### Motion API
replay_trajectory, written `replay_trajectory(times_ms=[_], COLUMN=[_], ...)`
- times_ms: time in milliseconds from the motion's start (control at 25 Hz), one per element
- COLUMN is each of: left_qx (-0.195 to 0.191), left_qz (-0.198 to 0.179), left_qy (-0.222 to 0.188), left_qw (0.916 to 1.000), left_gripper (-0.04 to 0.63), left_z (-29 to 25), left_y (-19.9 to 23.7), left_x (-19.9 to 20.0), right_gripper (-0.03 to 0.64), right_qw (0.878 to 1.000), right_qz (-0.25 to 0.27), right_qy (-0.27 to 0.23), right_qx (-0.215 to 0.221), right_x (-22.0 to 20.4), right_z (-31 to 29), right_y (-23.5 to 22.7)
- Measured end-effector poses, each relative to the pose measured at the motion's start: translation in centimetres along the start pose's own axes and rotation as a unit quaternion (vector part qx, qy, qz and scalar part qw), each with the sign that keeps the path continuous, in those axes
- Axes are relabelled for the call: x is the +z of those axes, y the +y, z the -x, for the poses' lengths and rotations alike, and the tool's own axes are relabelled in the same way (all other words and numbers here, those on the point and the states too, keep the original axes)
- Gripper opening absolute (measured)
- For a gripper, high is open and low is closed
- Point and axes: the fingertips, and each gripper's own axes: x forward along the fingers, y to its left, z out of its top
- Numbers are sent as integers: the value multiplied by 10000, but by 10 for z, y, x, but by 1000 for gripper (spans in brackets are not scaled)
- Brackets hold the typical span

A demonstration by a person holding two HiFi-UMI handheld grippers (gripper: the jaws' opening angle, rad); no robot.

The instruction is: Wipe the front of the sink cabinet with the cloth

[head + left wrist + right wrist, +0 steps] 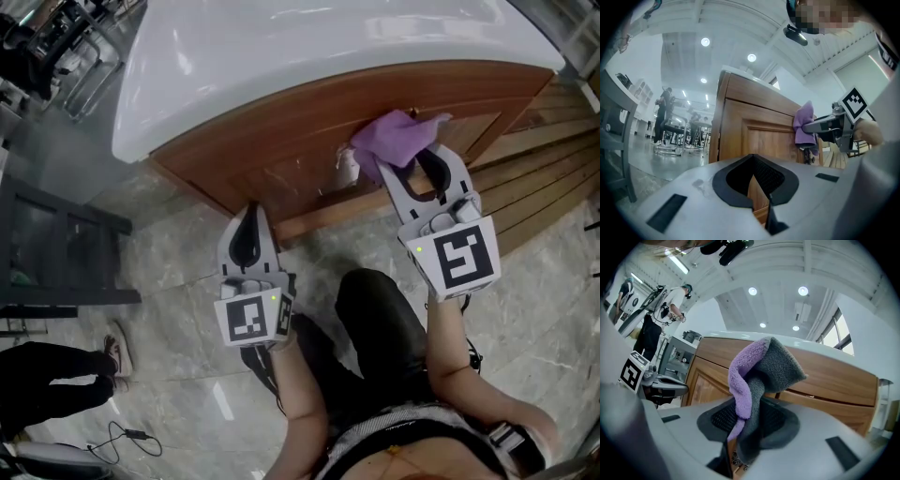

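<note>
— Right gripper point(412, 159)?
— Jaws clamped on the cloth point(396, 139), purple one side, grey the other. It bunched out past the tips and sat against the wooden cabinet point(281, 141) front, just under the white sink point(281, 47) rim.
— Left gripper point(248, 214)?
— Jaws closed together, nothing between them. It hung lower, left of the other one, with its tips towards the cabinet's bottom edge and clear of the wood.

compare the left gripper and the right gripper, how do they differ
The right gripper is shut on the purple cloth; the left gripper is shut on nothing. The right gripper holds it at the cabinet front; the left gripper sits lower down. Both carry marker cubes.
</note>
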Motion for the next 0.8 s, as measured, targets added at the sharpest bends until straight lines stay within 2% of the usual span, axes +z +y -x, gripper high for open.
replay_trajectory(times_ms=[360,520,680,800], left_qx=[142,275,310,200], left_qz=[-228,-328,-251,-80], left_qy=[191,358,479,447], left_qw=[9995,9984,9981,9988], left_gripper=[6,6,6,6], left_z=[13,17,15,11], left_y=[5,16,17,12], left_x=[1,-8,-18,-20], right_gripper=[166,166,166,167], right_qw=[9991,9992,9993,9993], right_qz=[-410,-390,-374,-365], right_qy=[72,40,6,-15], right_qx=[-89,-123,-100,-121], right_x=[-19,-18,-20,-23], right_z=[9,9,7,6], right_y=[-22,-23,-24,-26])
